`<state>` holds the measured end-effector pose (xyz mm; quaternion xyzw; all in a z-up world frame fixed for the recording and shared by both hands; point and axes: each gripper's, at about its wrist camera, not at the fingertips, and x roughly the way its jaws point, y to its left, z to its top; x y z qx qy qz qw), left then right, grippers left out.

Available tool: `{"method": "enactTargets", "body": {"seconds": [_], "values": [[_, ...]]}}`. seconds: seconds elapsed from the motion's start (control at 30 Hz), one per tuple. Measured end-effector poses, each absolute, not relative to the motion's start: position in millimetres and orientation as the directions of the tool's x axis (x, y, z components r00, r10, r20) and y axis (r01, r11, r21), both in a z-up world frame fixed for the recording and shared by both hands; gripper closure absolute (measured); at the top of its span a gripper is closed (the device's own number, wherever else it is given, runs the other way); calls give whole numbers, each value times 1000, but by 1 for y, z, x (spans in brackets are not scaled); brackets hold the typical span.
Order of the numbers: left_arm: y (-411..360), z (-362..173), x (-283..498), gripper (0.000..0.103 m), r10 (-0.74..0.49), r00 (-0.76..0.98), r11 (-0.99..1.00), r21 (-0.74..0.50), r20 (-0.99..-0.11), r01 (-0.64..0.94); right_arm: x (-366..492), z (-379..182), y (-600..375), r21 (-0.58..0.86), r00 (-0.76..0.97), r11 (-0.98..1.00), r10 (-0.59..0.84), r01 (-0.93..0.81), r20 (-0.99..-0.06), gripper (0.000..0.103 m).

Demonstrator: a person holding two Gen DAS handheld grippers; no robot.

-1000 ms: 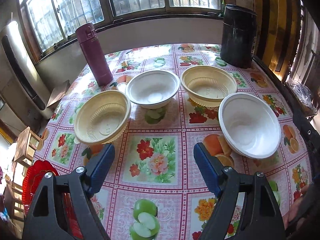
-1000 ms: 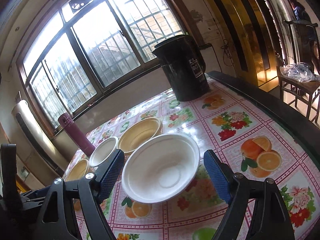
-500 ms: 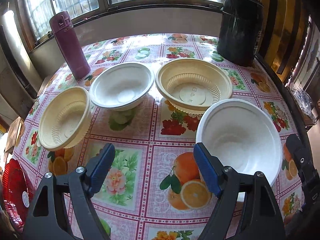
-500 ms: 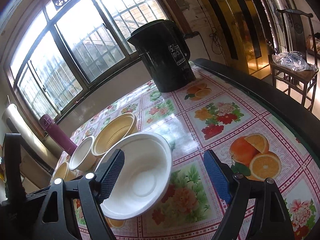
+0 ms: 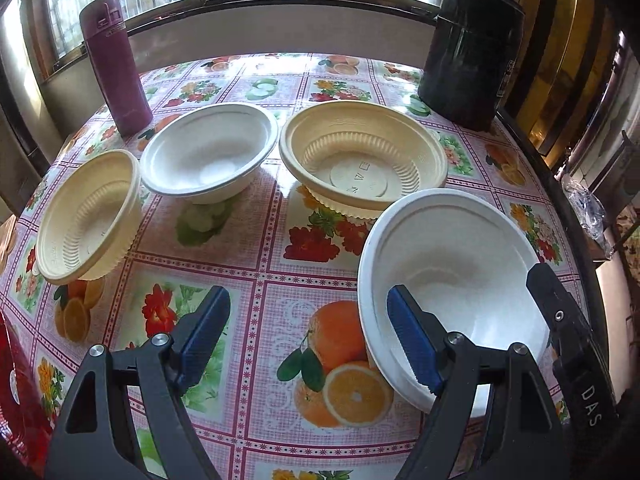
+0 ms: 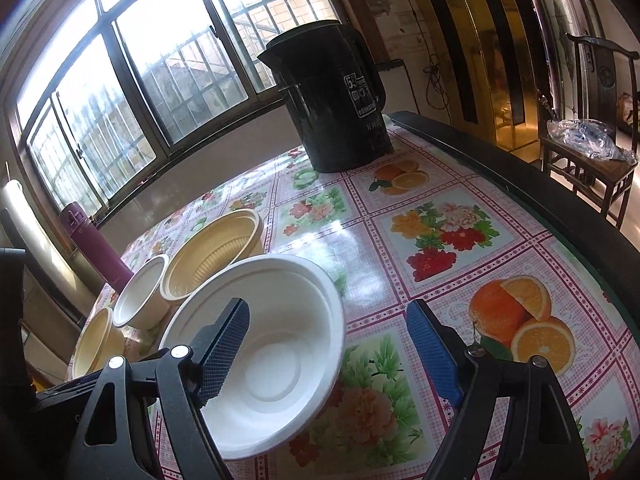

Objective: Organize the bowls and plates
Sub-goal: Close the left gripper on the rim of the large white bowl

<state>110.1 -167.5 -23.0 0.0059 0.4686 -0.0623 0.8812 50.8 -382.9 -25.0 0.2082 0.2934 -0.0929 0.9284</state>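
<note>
Several bowls stand on the flowered tablecloth. A large white bowl (image 5: pixel 460 276) is nearest, at the right; it also shows in the right wrist view (image 6: pixel 272 348). Behind it are a large cream ribbed bowl (image 5: pixel 364 156), a smaller white bowl (image 5: pixel 212 152) and a smaller cream bowl (image 5: pixel 88 216). My left gripper (image 5: pixel 308 340) is open, its right finger inside the large white bowl's near rim. My right gripper (image 6: pixel 326 356) is open, its left finger over that bowl, its right finger outside the rim.
A maroon flask (image 5: pixel 114 64) stands at the back left and a black kettle (image 5: pixel 472 52) at the back right. A red plate (image 5: pixel 16 408) lies at the near left edge. The table's dark edge (image 6: pixel 540 184) runs along the right, a chair beyond.
Both grippers have moved in toward the large white bowl, which now sits larger and nearer in both views. The left gripper's right finger now reaches over its rim. Jaws remain open.
</note>
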Motion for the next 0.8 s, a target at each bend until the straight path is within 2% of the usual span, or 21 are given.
{"method": "enactTargets", "body": {"seconds": [0.3, 0.47, 0.8], "values": [[-171, -31, 114, 22, -104, 549, 990, -32, -829, 139, 51, -28, -385, 336, 801, 892, -47, 303, -596, 25], [-174, -30, 110, 22, -115, 566, 986, -25, -817, 165, 51, -28, -383, 331, 798, 894, -48, 302, -600, 32], [-174, -31, 111, 23, -120, 581, 982, -12, -805, 187, 52, -29, -383, 319, 784, 895, -54, 313, -618, 37]]}}
